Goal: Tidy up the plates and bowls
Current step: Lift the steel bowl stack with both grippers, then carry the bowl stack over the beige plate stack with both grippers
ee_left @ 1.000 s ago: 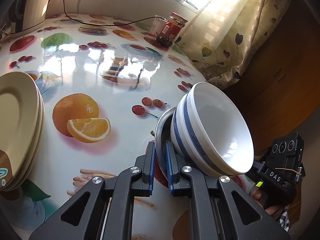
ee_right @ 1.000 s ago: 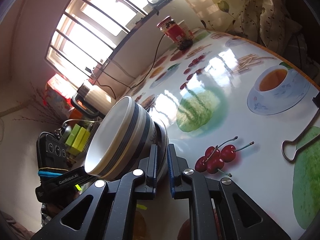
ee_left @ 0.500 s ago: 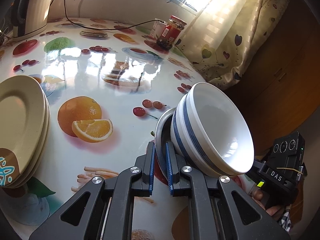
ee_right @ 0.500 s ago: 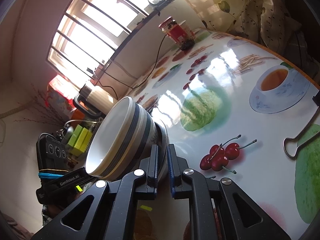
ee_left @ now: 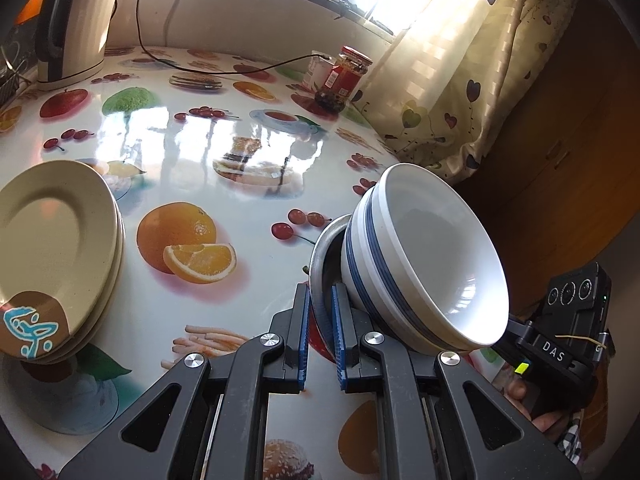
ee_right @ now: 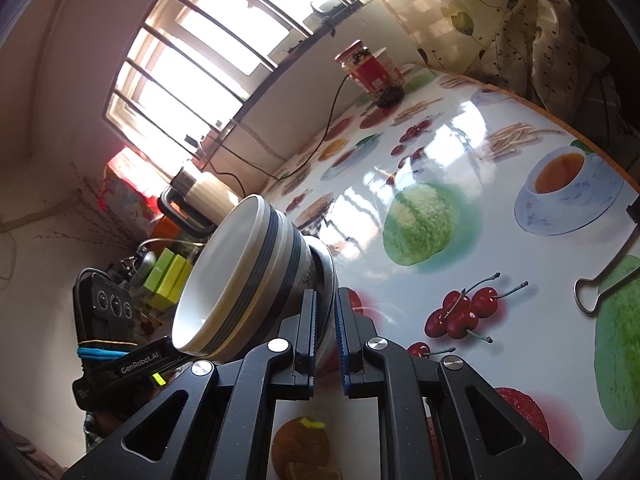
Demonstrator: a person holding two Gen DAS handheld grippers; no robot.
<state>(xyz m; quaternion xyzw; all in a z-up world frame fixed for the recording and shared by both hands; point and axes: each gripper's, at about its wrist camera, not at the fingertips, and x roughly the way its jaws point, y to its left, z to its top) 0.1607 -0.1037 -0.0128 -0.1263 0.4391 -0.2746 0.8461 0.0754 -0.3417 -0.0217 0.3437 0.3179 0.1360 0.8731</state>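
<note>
Both grippers pinch the rim of a shallow metal dish [ee_left: 322, 256] from opposite sides and hold it above the table. White bowls with blue bands [ee_left: 424, 264] are nested in the dish. My left gripper [ee_left: 321, 336] is shut on the dish's rim. My right gripper [ee_right: 326, 332] is shut on the same dish [ee_right: 326, 276], with the bowls [ee_right: 244, 280] to its left. A stack of beige plates [ee_left: 56, 248] lies on the table at the left of the left wrist view, apart from the grippers.
The table [ee_left: 224, 152] has a glossy fruit-print cover. A kettle [ee_left: 72, 28] and a black cable stand at the back left, a red-labelled jar [ee_left: 344, 76] at the back. A curtain [ee_left: 460, 80] hangs at the right edge. A binder clip [ee_right: 600, 288] lies at the right.
Both grippers have carried the dish and bowls together a little back and to the left. The plate stack shows further in from the left edge. The grips are unchanged.
</note>
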